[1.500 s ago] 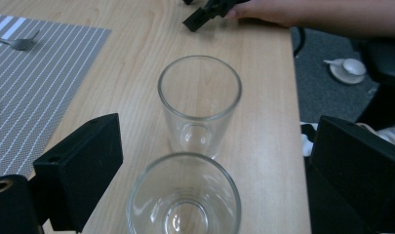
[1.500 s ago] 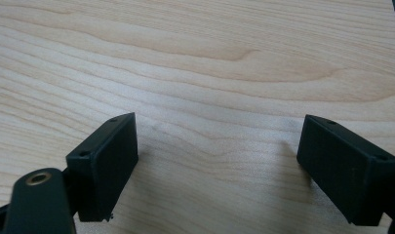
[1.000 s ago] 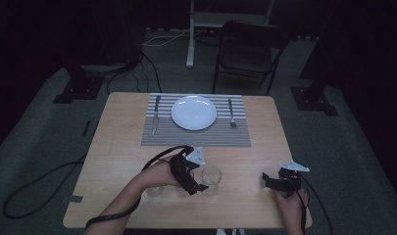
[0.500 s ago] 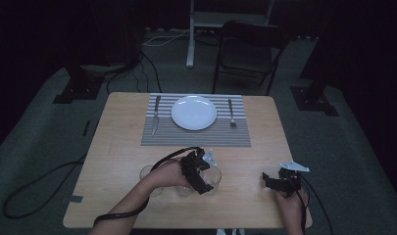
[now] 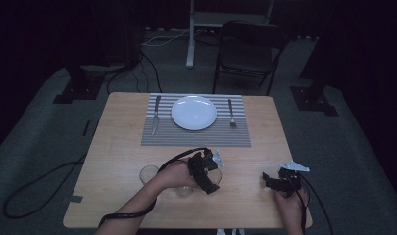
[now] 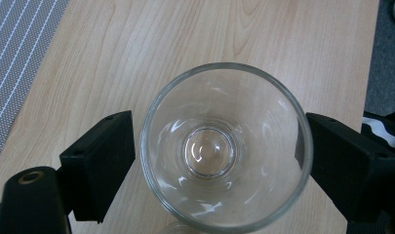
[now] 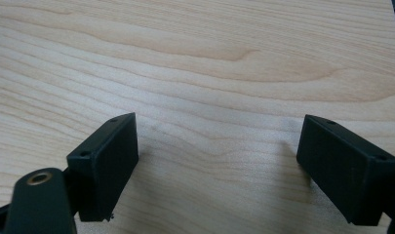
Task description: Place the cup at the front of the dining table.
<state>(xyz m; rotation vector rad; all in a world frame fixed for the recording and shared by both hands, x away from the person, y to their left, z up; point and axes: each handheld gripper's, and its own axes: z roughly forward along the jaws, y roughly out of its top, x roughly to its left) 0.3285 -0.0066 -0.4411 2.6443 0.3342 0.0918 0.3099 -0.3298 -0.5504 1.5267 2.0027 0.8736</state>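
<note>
**Grabbing the Glass**

The left gripper was around a clear glass near the front of the table. Its jaws had just been closing, nearly touching the sides, likely to lift it. The right gripper rested spread wide, holding nothing. Farther off, a plate sat between a knife and a fork, ready for a meal.

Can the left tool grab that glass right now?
Probably yes. The glass already stands between the left tool's jaws, which have just been closing; the right one looks to touch the rim, the left is nearly there. Nothing blocks it.
</note>
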